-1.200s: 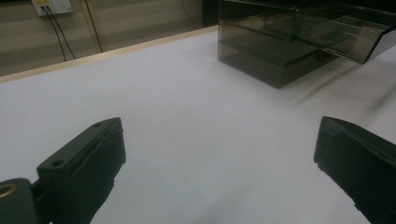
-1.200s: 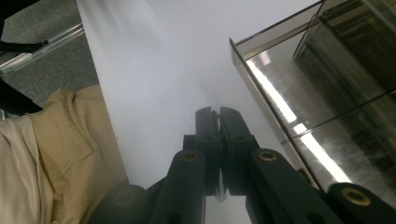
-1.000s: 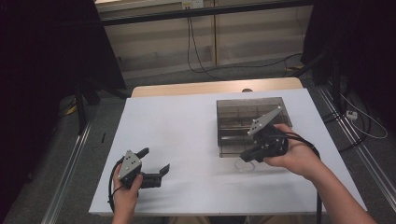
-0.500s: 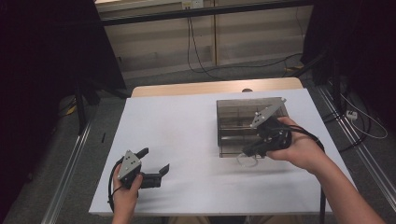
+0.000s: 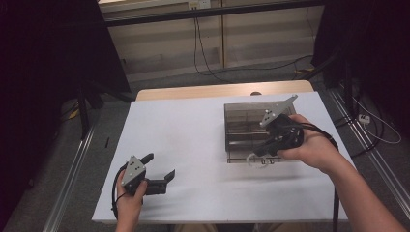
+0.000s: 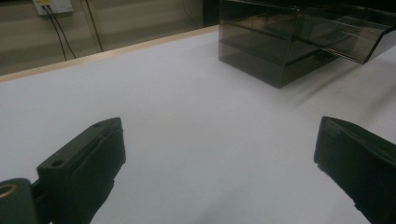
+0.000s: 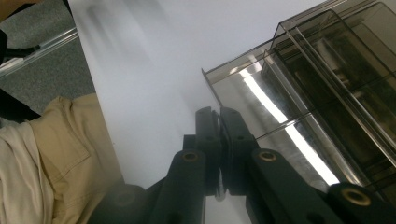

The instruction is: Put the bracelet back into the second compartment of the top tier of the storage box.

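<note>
Two grippers | right (image 5: 258, 151) pinching drawer (image 7: 261, 100) lip at 5 o'clock, stiff, slippery | left (image 5: 158, 166) gaping, idling

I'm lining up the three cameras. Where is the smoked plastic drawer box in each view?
High view: drawer box right of centre on the table, under the right gripper.
Left gripper view: top right, beyond the open jaws.
Right gripper view: right half, past the shut jaws.
Shared landmark: the white tabletop.

Smoky organizer box (image 5: 251, 121) — glossy clear plastic, seemingly — table (image 5: 183, 130) matt white.
</note>
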Motion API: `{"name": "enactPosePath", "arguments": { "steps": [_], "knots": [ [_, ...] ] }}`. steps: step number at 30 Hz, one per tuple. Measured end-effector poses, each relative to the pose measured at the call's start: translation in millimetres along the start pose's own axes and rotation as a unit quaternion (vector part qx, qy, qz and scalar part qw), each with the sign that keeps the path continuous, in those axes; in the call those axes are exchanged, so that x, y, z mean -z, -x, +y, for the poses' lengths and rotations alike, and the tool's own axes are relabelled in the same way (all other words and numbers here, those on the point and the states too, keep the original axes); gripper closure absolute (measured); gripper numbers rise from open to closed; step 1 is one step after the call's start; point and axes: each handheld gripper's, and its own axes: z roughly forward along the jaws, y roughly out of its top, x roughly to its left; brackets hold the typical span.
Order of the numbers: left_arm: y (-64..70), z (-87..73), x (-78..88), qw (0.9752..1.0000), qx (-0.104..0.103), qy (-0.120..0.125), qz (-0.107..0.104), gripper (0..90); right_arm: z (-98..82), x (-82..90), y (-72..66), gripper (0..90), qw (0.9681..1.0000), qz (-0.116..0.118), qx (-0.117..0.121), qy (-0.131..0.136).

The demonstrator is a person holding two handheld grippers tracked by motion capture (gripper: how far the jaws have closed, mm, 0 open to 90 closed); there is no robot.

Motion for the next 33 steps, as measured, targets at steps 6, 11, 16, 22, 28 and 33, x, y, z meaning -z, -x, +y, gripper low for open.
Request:
{"name": "enactPosePath", "arguments": {
  "steps": [6,11,16,22,28,33],
  "knots": [
    [-0.2,-0.1,0.1,1.0000,-0.001,0.000,0.000,2.4,3.0,4.7,2.6,87.3,1.0000,-0.001,0.003,0.003],
    [-0.4,-0.5,0.4,1.0000,0.008,-0.003,-0.001,2.4,5.4,8.7,5.4,87.3,1.0000,-0.007,0.004,0.003],
    [-0.6,-0.7,0.6,1.0000,0.006,-0.003,0.000,2.4,8.4,13.3,8.6,87.3,0.9999,-0.010,0.004,0.003],
    [-0.9,-0.7,1.1,1.0000,0.002,-0.003,0.003,2.4,12.0,17.4,12.5,87.3,0.9999,-0.014,0.005,0.002],
    [-1.2,-0.9,1.3,1.0000,0.003,-0.004,0.003,2.4,14.7,19.8,18.8,87.3,0.9997,-0.022,0.005,0.006],
    [-1.5,-1.1,1.6,1.0000,0.003,-0.003,0.004,2.4,16.0,20.2,22.6,87.3,0.9997,-0.024,0.004,0.008]
  ]
}}
